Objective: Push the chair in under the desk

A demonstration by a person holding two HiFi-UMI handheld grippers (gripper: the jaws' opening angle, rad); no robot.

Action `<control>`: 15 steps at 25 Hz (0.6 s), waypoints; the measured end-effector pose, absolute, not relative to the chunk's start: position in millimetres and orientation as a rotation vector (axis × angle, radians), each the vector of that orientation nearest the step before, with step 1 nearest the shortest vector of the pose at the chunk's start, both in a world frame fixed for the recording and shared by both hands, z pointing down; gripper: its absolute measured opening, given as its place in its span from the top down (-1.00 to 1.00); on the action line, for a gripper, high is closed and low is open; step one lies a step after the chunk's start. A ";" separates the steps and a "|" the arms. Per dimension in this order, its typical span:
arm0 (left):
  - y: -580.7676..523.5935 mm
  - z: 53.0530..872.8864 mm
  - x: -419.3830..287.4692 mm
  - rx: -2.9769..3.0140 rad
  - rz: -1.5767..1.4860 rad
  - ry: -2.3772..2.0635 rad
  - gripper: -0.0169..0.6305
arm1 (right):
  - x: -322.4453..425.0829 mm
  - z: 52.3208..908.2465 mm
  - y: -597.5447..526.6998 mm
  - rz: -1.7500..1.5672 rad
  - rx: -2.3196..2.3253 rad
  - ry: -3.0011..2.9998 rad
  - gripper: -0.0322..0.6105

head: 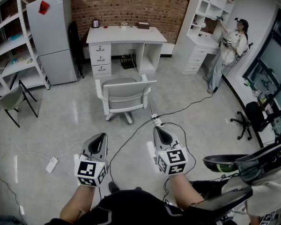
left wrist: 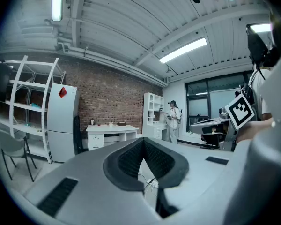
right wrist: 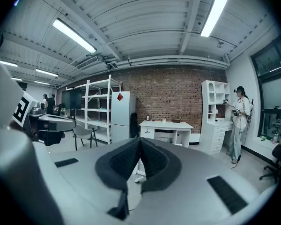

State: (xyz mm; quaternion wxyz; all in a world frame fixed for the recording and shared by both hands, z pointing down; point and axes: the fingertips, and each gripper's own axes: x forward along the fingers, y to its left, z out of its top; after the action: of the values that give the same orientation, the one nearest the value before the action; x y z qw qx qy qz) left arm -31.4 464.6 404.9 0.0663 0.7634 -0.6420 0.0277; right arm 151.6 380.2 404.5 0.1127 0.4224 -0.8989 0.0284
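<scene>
Left fingers: pressed fully together with nothing between them. Our left gripper [head: 101, 136] sits at lower left of centre and aims up the frame.
Right fingers: closed the same way and empty. Our right gripper [head: 158, 128] is just right of centre, level with the left.
Chair: the chair [head: 125, 95] stands mid-frame with its back toward us, well apart from both grippers. It is pulled out from the white surface [head: 124, 33] at upper centre.
Floor between: a power strip [head: 155, 121] and loose cables [head: 131, 142] lie just below the chair's base.
Step in hand: we judge this to be the approach, as nothing touches the chair yet.
Doing it well: we would step over the cables and set both closed tips on the backrest, one each side. Then we would push evenly so the chair rolls straight into the knee gap.
Head view alone: it shows the whole chair, its offset from the gap, and the cables.
Gripper views alone: they show the fingers meeting edge to edge. They show the surface [right wrist: 166, 124] at eye level, but our own grippers hide nearly all of the chair.
</scene>
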 end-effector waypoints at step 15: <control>460.6 404.8 -45.4 2.337 0.062 -1.911 0.92 | 129.8 400.3 379.1 0.046 1.241 -2.652 0.88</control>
State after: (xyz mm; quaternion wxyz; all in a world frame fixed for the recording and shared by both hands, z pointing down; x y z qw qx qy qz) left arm -45.4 460.6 404.8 0.0609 0.7725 -0.6318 0.0204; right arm 129.8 379.1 400.3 0.1066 0.4213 -0.9005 0.0156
